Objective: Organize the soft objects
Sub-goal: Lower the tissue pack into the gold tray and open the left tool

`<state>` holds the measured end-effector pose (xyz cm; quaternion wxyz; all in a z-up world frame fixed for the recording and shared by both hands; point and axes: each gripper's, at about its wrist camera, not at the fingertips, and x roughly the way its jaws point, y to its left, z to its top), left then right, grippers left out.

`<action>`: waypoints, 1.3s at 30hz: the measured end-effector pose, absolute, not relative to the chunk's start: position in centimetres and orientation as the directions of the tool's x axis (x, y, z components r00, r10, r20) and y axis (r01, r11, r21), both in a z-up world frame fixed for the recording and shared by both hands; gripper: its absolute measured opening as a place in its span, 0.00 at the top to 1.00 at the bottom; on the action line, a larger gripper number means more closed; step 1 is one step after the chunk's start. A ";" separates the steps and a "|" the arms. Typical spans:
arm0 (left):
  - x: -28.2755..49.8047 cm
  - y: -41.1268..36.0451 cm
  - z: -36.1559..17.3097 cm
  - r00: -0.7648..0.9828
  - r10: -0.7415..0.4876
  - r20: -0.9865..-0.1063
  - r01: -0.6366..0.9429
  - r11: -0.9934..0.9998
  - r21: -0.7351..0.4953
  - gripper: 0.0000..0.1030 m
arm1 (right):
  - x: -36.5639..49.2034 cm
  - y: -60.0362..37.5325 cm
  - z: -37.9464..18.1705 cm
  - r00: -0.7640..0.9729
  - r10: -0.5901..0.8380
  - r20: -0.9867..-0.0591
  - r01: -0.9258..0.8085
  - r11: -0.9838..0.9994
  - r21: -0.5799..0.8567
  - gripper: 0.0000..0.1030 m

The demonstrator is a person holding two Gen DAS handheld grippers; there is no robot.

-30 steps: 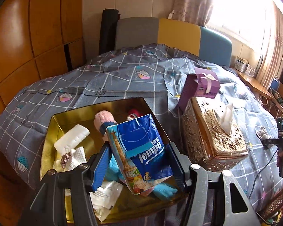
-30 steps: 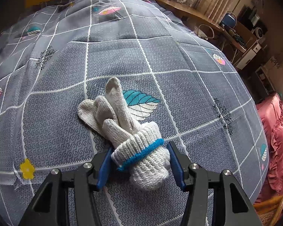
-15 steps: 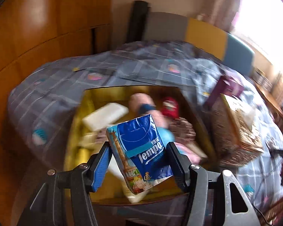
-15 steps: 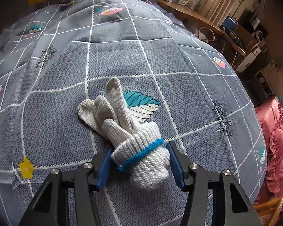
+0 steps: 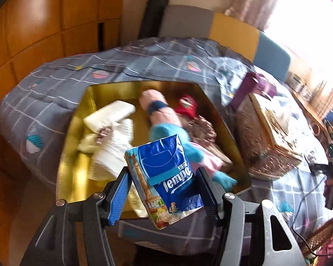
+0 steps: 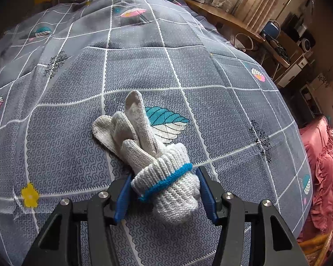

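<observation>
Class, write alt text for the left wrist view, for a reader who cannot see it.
The left gripper holds a blue Tempo tissue pack above a gold box of soft items lying on a grey checked quilt. An ornate tissue box stands to the right.

Daylight from the window [image 5: 310, 17] at two o'clock glares white; the left view is motion-blurred, the right sharp, both edges curved.

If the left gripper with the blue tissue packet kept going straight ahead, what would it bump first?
Probably the soft things piled in the gold tray: the turquoise sock lies right beyond the blue Tempo tissue packet held in the left gripper. Depth is hard to judge.
</observation>
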<state>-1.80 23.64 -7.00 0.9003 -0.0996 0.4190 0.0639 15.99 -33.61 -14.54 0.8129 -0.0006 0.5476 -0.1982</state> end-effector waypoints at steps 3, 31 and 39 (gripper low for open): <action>-1.2 23.9 -6.8 0.640 0.034 -0.767 -0.216 0.967 -0.137 0.42 | 16.0 -33.6 -14.5 0.322 -0.322 -0.890 0.321 0.922 -0.218 0.46; 10.7 30.8 -12.4 0.484 0.080 -0.871 -0.360 0.926 -0.115 0.42 | 15.9 -33.5 -14.4 0.322 -0.336 -0.885 0.312 0.920 -0.236 0.46; 8.7 29.8 -10.8 0.531 0.125 -0.838 -0.359 0.929 -0.089 0.41 | 15.9 -33.6 -14.5 0.320 -0.337 -0.885 0.317 0.919 -0.235 0.46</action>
